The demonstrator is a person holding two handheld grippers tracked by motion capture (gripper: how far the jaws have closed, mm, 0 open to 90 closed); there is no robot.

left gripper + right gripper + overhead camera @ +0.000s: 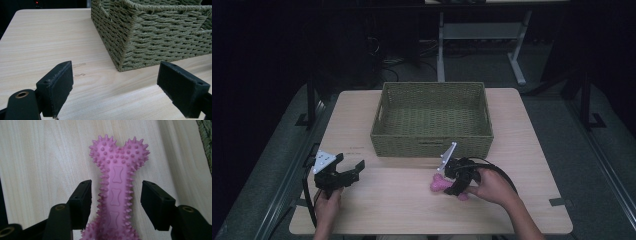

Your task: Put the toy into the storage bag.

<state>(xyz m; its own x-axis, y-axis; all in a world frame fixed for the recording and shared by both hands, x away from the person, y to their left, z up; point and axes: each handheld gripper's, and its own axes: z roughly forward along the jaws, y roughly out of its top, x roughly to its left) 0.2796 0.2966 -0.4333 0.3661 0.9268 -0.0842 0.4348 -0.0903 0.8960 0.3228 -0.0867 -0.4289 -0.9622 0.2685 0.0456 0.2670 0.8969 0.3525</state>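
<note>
A pink spiky bone-shaped toy (438, 184) (117, 177) lies flat on the wooden table, just in front of the woven basket. My right gripper (455, 183) (116, 195) points down over it. Its two black jaws stand on either side of the toy's shaft. In the right gripper view a gap shows between the right pad and the spikes, and the left pad sits close beside them, so the gripper is open around the toy. My left gripper (350, 173) (115, 85) rests near the table's front left, open wide, with nothing between its pads.
An olive-green woven basket (432, 145) (155, 42) stands at the middle back of the light wooden table (387, 205). Its front left corner is close ahead of my left gripper. The table's edges drop to dark floor on all sides.
</note>
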